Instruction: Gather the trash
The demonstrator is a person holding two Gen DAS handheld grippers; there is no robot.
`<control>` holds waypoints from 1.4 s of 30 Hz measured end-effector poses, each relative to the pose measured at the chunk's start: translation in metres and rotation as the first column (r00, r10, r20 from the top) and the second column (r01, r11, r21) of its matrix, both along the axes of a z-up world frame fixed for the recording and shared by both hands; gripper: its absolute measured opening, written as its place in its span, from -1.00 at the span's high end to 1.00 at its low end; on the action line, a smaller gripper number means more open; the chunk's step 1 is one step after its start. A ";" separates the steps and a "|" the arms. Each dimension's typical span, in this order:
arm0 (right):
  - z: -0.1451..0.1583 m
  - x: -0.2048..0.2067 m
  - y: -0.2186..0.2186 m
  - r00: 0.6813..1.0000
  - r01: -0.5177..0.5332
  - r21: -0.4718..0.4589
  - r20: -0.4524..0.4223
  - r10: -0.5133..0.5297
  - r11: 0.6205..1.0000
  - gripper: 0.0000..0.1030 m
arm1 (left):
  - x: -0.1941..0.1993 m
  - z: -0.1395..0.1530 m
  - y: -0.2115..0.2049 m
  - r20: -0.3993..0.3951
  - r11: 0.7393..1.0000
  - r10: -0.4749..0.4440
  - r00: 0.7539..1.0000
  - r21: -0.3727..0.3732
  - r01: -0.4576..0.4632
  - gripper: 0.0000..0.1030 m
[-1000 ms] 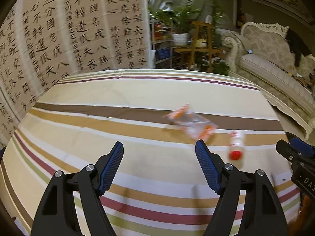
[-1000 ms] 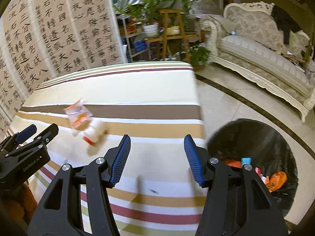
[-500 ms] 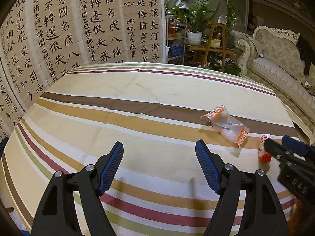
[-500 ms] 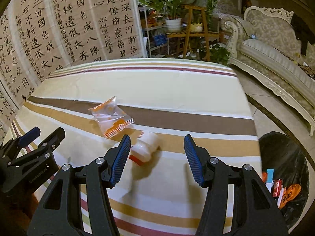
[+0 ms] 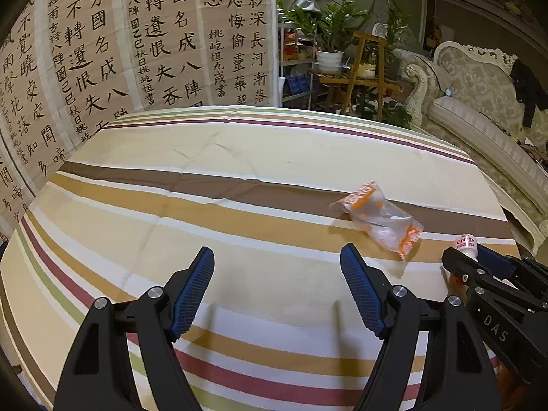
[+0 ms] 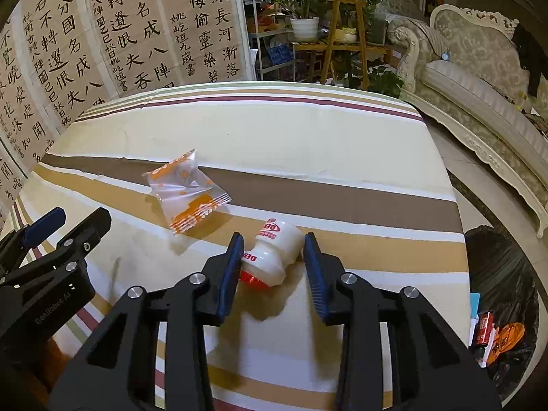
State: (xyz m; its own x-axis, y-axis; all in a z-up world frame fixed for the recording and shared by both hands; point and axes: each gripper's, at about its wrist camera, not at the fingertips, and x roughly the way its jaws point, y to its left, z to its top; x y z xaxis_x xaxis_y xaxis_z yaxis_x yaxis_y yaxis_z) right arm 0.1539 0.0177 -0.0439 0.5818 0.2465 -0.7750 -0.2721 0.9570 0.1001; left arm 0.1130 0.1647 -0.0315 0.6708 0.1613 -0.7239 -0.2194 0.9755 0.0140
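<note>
Two wrist fisheye views, angled down
Each looks forward along its tool at the near striped tabletop; both share the wrapper.

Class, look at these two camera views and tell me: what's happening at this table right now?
A person holding a gripper in each hand is clearing trash from a striped tablecloth. The right gripper is closing around a small white bottle with a red cap, lying on its side; one pad touches it, the other is just short. The left gripper is open and empty over the cloth. A clear and orange wrapper lies apart from the bottle. A black trash bag on the floor beside the table already holds some litter.
</note>
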 end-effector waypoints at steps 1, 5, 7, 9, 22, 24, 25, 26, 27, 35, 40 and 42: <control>0.001 0.000 -0.002 1.000 0.002 0.003 0.003 -0.002 1.000 0.32 | 0.001 0.000 -0.003 -0.001 1.000 -0.008 1.000 -0.001 0.008 -0.44; 0.004 0.001 -0.013 1.000 0.011 0.012 0.015 -0.011 1.000 0.32 | 0.007 0.000 -0.015 -0.007 0.999 -0.037 0.999 -0.006 0.037 -0.45; 0.005 0.001 -0.019 1.000 0.018 0.014 0.020 -0.019 1.000 0.32 | 0.011 0.001 -0.021 -0.010 0.999 -0.048 0.999 -0.007 0.048 -0.46; 0.006 0.003 -0.025 0.999 0.026 0.014 0.026 -0.026 1.000 0.32 | 0.015 0.001 -0.027 -0.014 0.998 -0.057 0.998 -0.009 0.057 -0.48; 0.007 0.010 -0.053 0.999 0.037 0.055 0.036 -0.039 0.998 0.32 | 0.067 -0.007 -0.054 -0.099 0.997 -0.067 0.993 0.022 0.070 -0.54; 0.006 0.011 -0.054 0.999 0.033 0.058 0.036 -0.035 0.998 0.32 | 0.069 -0.011 -0.053 -0.117 0.997 -0.069 0.991 0.012 0.071 -0.54; 0.006 0.012 -0.054 0.999 0.032 0.058 0.035 -0.034 0.998 0.32 | 0.068 -0.013 -0.052 -0.119 0.997 -0.073 0.990 0.000 0.073 -0.54; 0.006 0.012 -0.054 0.999 0.031 0.059 0.034 -0.033 0.998 0.32 | 0.066 -0.013 -0.052 -0.116 0.997 -0.075 0.990 -0.009 0.075 -0.54; 0.006 0.013 -0.054 0.999 0.030 0.061 0.033 -0.032 0.998 0.32 | 0.064 -0.013 -0.051 -0.111 0.997 -0.078 0.991 -0.018 0.076 -0.54; 0.003 0.011 -0.053 0.999 0.022 0.061 0.025 -0.023 0.998 0.32 | 0.050 -0.014 -0.050 -0.084 0.989 -0.126 0.988 -0.087 0.119 0.38; 0.003 0.008 -0.052 0.999 0.022 0.059 0.025 -0.024 0.998 0.32 | 0.043 -0.012 -0.048 -0.066 0.983 -0.150 0.987 -0.119 0.141 0.88; 0.003 0.007 -0.052 0.999 0.024 0.059 0.024 -0.025 0.998 0.32 | 0.040 -0.012 -0.046 -0.055 0.979 -0.162 0.985 -0.136 0.154 0.90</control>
